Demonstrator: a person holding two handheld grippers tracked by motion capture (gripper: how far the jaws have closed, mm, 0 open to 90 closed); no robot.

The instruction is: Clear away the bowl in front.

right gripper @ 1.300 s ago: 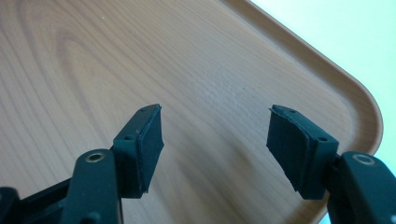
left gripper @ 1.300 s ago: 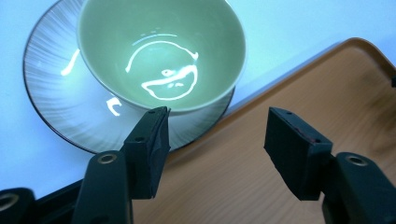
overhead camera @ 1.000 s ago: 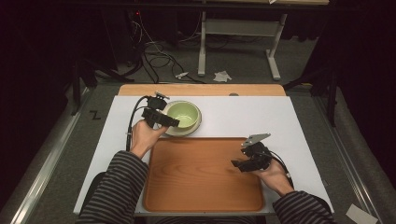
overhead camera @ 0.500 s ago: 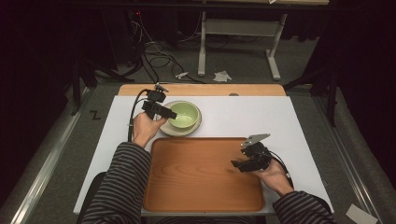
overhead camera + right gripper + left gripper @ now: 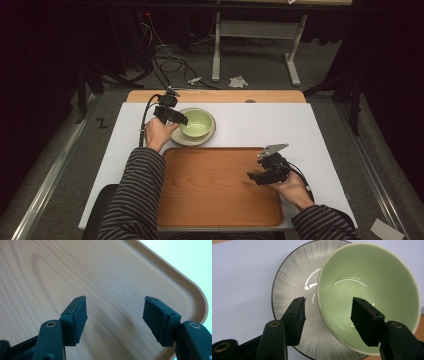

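A pale green bowl (image 5: 198, 123) (image 5: 367, 290) sits on a grey streaked plate (image 5: 182, 141) (image 5: 292, 285) on the white table top. My left gripper (image 5: 179, 119) (image 5: 329, 300) hangs over the bowl's left rim and straddles it, one jaw above the plate and the other inside the bowl. Its jaws have just been closing; a gap still shows between the pads and the rim, so it is open. My right gripper (image 5: 253, 176) (image 5: 115, 299) stands open and empty just above the wooden tray (image 5: 210, 192) (image 5: 50, 270), near the tray's right side.
The tray lies at the front middle of the white table top (image 5: 280, 125), right behind it the plate and bowl. A wooden strip (image 5: 225, 96) edges the far side. Beyond the table are cables and a metal stand on the floor.
My left hand has shifted a little away from the person and sunk toward the bowl's rim. The right hand has stayed in place.
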